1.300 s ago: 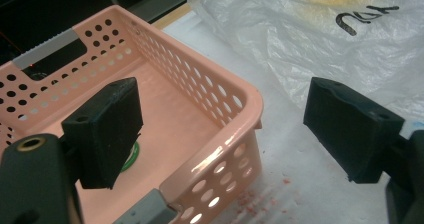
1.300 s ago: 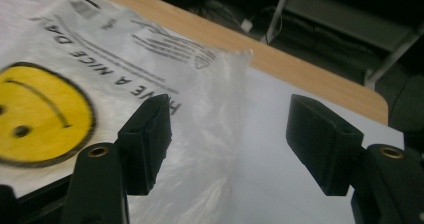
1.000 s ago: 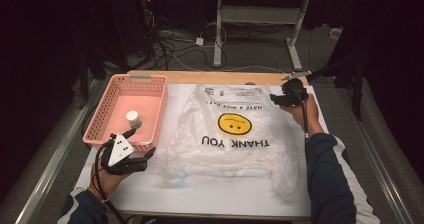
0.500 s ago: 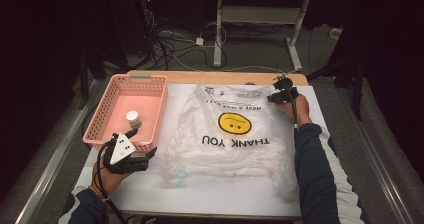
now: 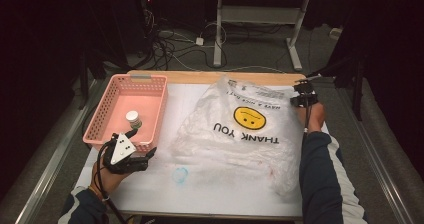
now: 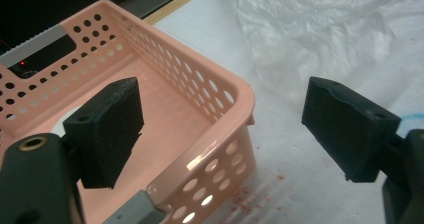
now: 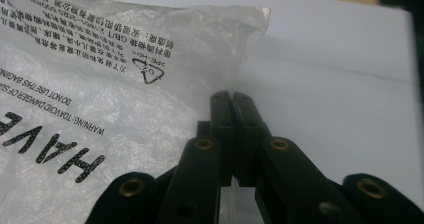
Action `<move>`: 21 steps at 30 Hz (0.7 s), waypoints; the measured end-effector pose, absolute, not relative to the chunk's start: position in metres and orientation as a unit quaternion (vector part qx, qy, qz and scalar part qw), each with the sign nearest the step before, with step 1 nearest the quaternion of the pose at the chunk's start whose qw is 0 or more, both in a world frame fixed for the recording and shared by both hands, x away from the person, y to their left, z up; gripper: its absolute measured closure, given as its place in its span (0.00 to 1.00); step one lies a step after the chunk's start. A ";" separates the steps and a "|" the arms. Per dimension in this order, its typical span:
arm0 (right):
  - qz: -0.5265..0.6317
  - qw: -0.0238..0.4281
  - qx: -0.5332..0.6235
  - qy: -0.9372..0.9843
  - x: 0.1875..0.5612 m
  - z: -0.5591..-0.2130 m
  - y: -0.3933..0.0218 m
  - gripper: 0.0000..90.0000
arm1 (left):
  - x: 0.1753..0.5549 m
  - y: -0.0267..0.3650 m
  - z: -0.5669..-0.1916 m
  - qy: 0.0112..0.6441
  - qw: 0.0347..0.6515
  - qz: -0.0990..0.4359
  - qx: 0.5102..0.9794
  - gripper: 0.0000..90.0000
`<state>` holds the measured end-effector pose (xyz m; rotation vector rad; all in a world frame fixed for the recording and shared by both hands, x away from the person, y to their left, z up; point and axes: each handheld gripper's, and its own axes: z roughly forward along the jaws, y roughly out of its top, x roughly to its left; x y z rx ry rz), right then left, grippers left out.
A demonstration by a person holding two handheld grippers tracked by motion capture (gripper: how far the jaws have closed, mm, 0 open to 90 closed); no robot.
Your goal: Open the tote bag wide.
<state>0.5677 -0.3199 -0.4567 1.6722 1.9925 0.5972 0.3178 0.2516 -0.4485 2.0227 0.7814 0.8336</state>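
Note:
A clear plastic bag printed with a yellow smiley and "THANK YOU" lies flat across the white table mat. At its far right corner sits my right gripper. Its jaws have just been closing and are now shut on the bag's edge, with a thin fold of plastic pinched between the pads. My left gripper rests at the near left, jaws wide open with nothing between them. In the left gripper view, the left gripper straddles the near right corner of the pink basket.
The pink perforated basket stands at the left and holds a small white-capped jar. A blue ring mark is on the mat near the front. Cables and table legs lie on the floor beyond the far edge.
My right gripper has come down and in toward the bag's far right corner and closed on its edge. The left gripper and basket have not moved.

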 end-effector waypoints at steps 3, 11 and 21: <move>0.212 0.240 0.623 0.713 0.551 -0.457 -0.337 1.00 | 0.317 0.253 -0.447 0.310 0.400 0.335 0.795 0.18; 0.253 0.210 0.624 0.709 0.501 -0.456 -0.356 1.00 | 0.315 0.253 -0.444 0.306 0.405 0.337 0.793 0.18; 0.288 0.242 0.566 0.734 0.448 -0.441 -0.353 0.78 | 0.314 0.251 -0.444 0.298 0.403 0.337 0.797 0.18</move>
